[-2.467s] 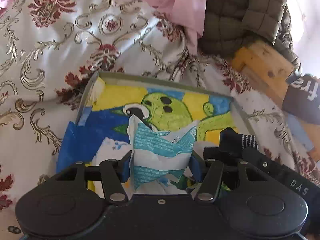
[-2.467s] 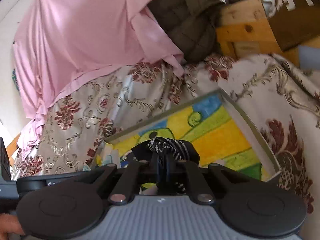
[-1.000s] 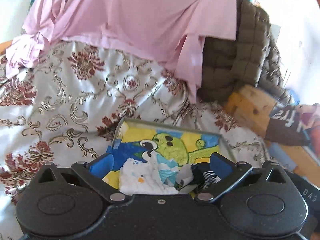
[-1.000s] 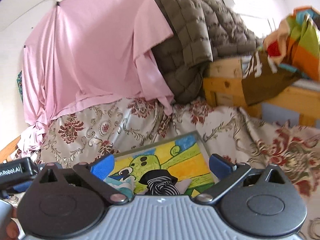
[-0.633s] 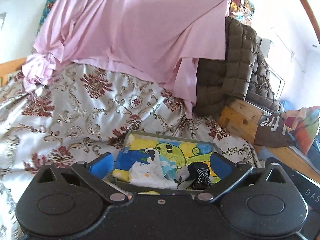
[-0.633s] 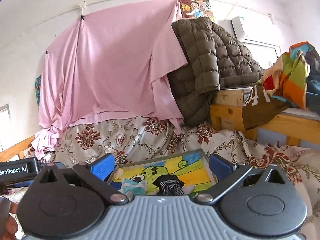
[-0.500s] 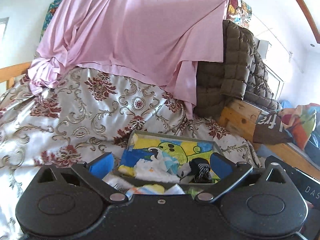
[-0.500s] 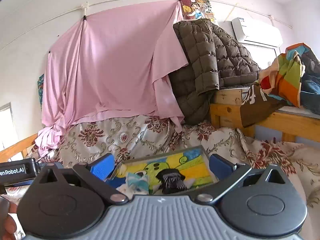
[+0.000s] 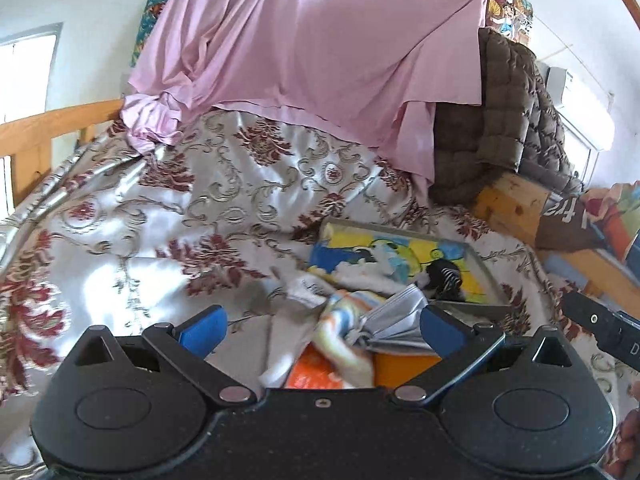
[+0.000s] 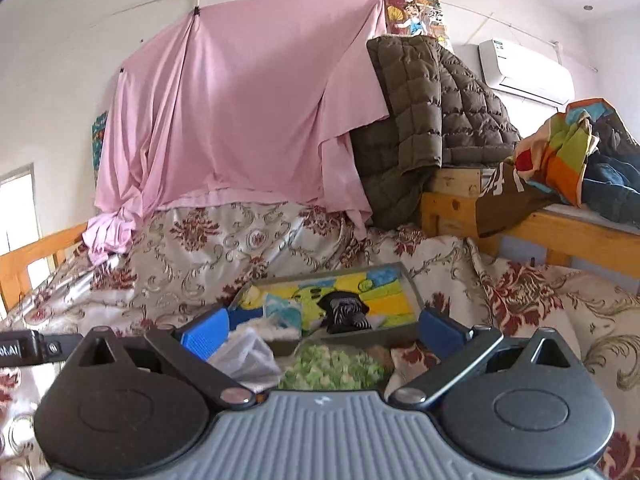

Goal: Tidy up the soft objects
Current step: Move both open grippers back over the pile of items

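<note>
**Q:** What did each wrist view show that the other did not?

**A:** The left wrist view showed the left gripper (image 9: pixel 320 330) spread wide and empty above a heap of soft items (image 9: pixel 352 332) on the bedspread (image 9: pixel 160 240): an orange-and-white cloth and a folded grey piece. The right wrist view showed the right gripper (image 10: pixel 324 332), also wide and empty, over a green-and-white knitted piece (image 10: pixel 332 370), and an air conditioner (image 10: pixel 526 72) high on the wall.

**Q:** Where were the sorted things?

**A:** In a shallow tray (image 10: pixel 412 284) with a colourful cartoon base, lying on the bedspread. A black striped sock (image 10: pixel 344 310) sat near its middle, white and teal cloths (image 10: pixel 282 312) toward its left edge.

**Q:** And the room?

**A:** A pink sheet (image 10: pixel 248 120) hung behind the bed, a brown quilted jacket (image 10: pixel 432 120) beside it. A wooden frame (image 10: pixel 560 228) stood right of the tray; open bedspread lay to the left.
</note>
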A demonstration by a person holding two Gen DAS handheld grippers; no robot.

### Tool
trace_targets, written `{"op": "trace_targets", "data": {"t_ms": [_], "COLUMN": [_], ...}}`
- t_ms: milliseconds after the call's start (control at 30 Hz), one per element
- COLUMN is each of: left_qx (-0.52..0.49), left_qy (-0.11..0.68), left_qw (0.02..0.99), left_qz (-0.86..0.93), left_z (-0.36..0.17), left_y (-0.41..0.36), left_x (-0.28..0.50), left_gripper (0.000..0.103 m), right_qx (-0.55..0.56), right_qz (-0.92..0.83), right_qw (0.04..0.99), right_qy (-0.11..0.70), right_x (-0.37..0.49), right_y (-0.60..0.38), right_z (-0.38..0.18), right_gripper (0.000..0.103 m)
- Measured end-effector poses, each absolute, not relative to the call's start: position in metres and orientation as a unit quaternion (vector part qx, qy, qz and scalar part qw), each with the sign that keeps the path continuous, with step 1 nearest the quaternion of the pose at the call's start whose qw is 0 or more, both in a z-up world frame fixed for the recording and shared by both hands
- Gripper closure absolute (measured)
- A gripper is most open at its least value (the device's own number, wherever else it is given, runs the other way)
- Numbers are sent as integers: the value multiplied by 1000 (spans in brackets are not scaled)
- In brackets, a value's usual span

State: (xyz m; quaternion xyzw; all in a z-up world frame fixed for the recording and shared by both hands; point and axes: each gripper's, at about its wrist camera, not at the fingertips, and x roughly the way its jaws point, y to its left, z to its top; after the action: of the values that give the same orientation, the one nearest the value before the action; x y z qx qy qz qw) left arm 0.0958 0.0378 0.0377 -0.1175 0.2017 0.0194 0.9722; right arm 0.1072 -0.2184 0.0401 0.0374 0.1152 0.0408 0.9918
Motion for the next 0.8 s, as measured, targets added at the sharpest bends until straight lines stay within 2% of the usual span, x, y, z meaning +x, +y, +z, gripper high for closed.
{"op": "trace_targets", "data": {"t_ms": [200,433,800], "left_qx": [-92,-62,-82], "left_qy": [210,281,362], "left_qw": [972,956,928], "left_qz": [44,62,27], "left_z": [31,11,-6], "left_y": [41,49,52], "left_x": [75,66,85], "left_gripper": [1,1,1], "right_qx": [62,130,50], "right_qz": [60,98,130], "right_qw": [981,946,930], "right_qy": [173,280,340], "right_x": [94,104,112], "right_y": [-218,-228,-193], "right_z": [27,9,-11], "right_gripper": [0,0,0]}}
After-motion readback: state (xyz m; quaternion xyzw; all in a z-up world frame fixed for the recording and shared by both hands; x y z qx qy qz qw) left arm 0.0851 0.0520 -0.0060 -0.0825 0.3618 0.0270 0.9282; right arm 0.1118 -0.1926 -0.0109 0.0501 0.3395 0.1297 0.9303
